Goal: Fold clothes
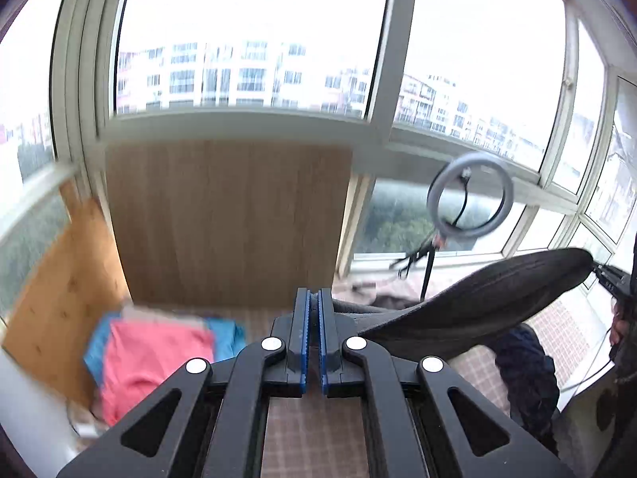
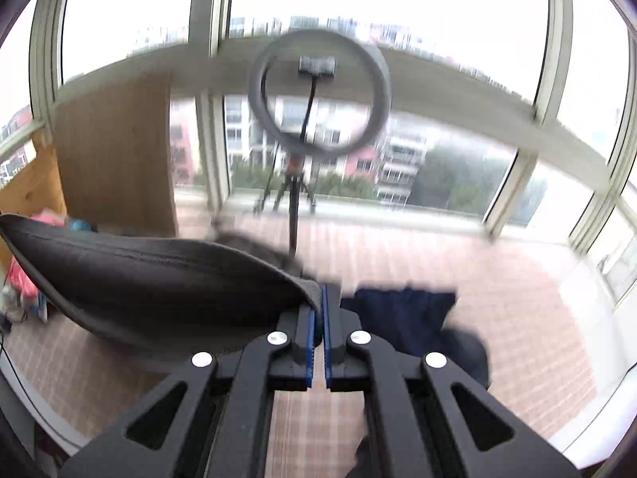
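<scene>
Dark grey garment (image 1: 469, 302) held up in the air, stretched between both tongs: left tongs (image 1: 314, 318) clamped on one end, right tongs (image 2: 320, 310) clamped on the other. It sags in the middle, clear of the checked surface (image 2: 497, 279) below. Navy clothing (image 2: 406, 314) lies heaped under the right end. Pink and blue clothes (image 1: 155, 354) piled far left by the wood panel (image 1: 227, 219). Ring light on tripod (image 2: 318, 91) stands ahead, windows (image 1: 251, 40) all round.

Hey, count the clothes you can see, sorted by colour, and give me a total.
Dark grey garment, held up between both grippers: 1
Navy garment on the checked surface: 1
Pink garment, stacked: 1
Blue garment, under the pink: 1
Total: 4
</scene>
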Available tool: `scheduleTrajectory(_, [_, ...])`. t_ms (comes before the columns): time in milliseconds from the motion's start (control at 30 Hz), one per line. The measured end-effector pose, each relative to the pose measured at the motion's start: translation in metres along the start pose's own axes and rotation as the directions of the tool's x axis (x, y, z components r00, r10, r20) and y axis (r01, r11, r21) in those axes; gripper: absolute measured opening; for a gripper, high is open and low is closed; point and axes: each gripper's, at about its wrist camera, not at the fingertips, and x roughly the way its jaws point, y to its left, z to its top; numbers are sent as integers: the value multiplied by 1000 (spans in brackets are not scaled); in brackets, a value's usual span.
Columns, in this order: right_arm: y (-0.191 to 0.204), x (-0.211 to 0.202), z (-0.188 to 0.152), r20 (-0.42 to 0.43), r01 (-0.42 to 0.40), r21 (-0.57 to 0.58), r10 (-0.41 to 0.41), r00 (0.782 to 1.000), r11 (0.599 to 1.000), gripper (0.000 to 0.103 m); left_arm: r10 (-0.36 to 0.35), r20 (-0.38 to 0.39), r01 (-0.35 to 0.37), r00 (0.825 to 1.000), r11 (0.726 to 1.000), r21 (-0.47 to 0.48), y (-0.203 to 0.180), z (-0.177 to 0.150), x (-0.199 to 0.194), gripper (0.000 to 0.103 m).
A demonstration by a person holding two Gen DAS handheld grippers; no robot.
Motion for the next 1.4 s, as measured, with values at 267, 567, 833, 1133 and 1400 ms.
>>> scheduleTrajectory(267, [-18,-151,67,174,108,-128,-85,981,986,3,58,73,-71,996,980,186,-32,13,-133,3])
scheduleTrajectory(567, [12,-150,-153,-50,-38,-139,31,998,990,3,142,-270,-48,952,943,329,-38,-194,-92,3])
scheduleTrajectory(833, [21,-62,-397,-391,-27,178,95,916,984,3,114,-620,111,776,944,312,-55,-393,-10,3])
scheduleTrajectory(1133, [12,-44,-438,-486,-5,175,90,869,985,3,78,-740,166,668,954,250,-60,-478,10,3])
scheduleTrajectory(1400, [25,-54,-433,-635,-147,-19,102,766,989,8,42,-722,130,691,975,180,-29,-444,-27,8])
